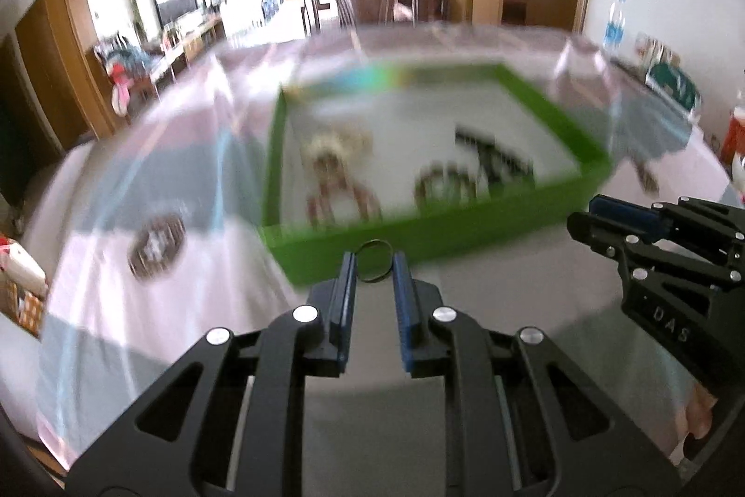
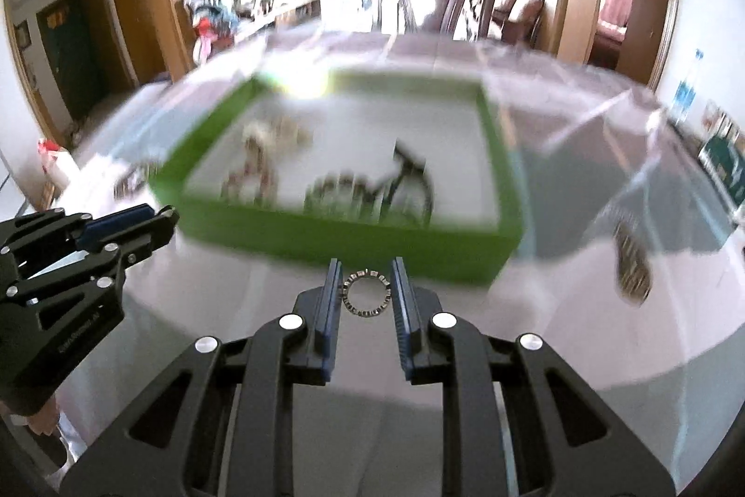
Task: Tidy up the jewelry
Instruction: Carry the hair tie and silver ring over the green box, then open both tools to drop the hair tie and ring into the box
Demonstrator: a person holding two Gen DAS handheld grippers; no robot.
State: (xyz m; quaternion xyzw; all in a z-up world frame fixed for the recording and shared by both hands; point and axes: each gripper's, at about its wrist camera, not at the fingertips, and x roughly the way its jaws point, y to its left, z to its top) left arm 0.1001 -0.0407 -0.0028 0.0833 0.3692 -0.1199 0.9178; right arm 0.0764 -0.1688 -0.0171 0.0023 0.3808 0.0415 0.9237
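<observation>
Room: dining room; table under pink and grey cloth, chairs far behind.
Tray: green tray at table centre, bracelets blurred inside.
Left gripper: pads pinch a thin plain ring, held upright.
Right gripper: pads pinch a studded ring, face toward camera.
Key relation: tray's near wall lies just beyond both sets of fingertips; both rings are outside it.
Pose: both grippers slant downward, side by side.
Loose: beaded bracelet on cloth, right of tray.
</observation>
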